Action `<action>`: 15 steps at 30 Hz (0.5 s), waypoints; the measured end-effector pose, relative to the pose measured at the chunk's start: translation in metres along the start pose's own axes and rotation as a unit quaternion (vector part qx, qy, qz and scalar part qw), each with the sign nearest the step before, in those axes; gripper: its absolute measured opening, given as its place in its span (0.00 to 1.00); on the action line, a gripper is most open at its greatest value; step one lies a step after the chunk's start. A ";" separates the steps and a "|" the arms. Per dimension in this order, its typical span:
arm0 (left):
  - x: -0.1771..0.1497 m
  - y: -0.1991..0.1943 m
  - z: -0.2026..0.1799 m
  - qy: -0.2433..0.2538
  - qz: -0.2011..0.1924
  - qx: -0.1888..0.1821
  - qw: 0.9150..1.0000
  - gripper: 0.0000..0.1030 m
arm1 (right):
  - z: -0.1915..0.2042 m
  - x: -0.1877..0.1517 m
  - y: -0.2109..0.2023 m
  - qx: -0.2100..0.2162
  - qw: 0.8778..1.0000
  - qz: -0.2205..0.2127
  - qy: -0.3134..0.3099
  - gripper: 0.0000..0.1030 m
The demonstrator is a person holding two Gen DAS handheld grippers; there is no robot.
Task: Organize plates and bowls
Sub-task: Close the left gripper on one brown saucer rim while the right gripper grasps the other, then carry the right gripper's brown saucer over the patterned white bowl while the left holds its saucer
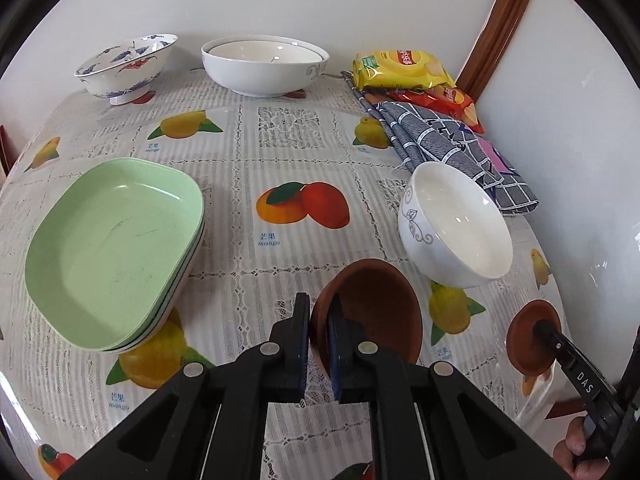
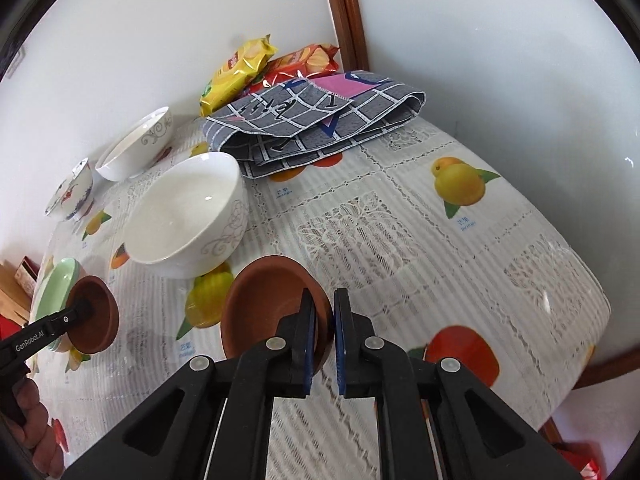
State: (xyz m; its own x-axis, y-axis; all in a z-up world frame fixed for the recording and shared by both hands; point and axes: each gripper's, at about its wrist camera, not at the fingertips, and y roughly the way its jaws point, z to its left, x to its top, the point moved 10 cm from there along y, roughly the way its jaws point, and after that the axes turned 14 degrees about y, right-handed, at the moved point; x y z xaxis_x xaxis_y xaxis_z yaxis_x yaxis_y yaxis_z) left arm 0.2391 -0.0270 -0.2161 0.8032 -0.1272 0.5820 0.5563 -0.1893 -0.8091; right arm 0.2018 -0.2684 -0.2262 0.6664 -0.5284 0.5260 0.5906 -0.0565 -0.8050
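Observation:
My left gripper (image 1: 319, 320) is shut on the rim of a small brown clay bowl (image 1: 376, 312), held above the table. My right gripper (image 2: 325, 312) is shut on the rim of a second brown clay bowl (image 2: 268, 304); it also shows in the left wrist view (image 1: 528, 340). A white bowl with grey scroll pattern (image 1: 456, 224) stands just beyond both, also in the right wrist view (image 2: 188, 220). A stack of green square plates (image 1: 112, 248) lies at the left. A large white bowl (image 1: 264, 66) with another nested inside and a blue-patterned bowl (image 1: 124, 66) stand by the far wall.
A folded grey checked cloth (image 1: 448, 140) lies at the right with a yellow snack bag (image 1: 400, 68) and a red one (image 1: 448, 100) behind it. The table, under a fruit-print cover (image 1: 288, 140), is round and meets white walls at the back and right.

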 end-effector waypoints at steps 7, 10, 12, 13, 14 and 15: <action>-0.003 -0.035 -0.003 0.005 -0.019 0.000 1.000 0.08 | 0.011 -0.007 -0.036 0.006 1.000 -0.022 0.000 0.09; -0.001 -0.052 -0.006 0.012 -0.031 0.001 0.999 0.08 | 0.016 -0.009 -0.054 0.012 0.999 -0.033 0.001 0.09; -0.001 -0.063 -0.008 0.018 -0.037 0.004 0.999 0.08 | 0.019 -0.008 -0.066 0.017 0.999 -0.042 0.004 0.08; 0.000 -0.069 -0.010 0.021 -0.041 0.005 0.999 0.08 | 0.020 -0.008 -0.073 0.020 0.999 -0.046 0.006 0.08; 0.000 -0.074 -0.011 0.024 -0.043 0.007 0.999 0.08 | 0.021 -0.008 -0.077 0.021 0.999 -0.048 0.007 0.09; 0.001 -0.078 -0.012 0.026 -0.045 0.008 0.999 0.08 | 0.023 -0.007 -0.081 0.022 0.998 -0.050 0.007 0.09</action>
State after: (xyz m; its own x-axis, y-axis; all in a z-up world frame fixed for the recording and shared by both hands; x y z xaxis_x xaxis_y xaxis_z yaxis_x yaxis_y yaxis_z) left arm 0.1940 -0.0236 -0.1512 0.7380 -0.1617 0.6551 0.6292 -0.1861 -0.7547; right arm 0.1595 -0.2407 -0.1583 0.5975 -0.5332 0.5989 0.6734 -0.0718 -0.7357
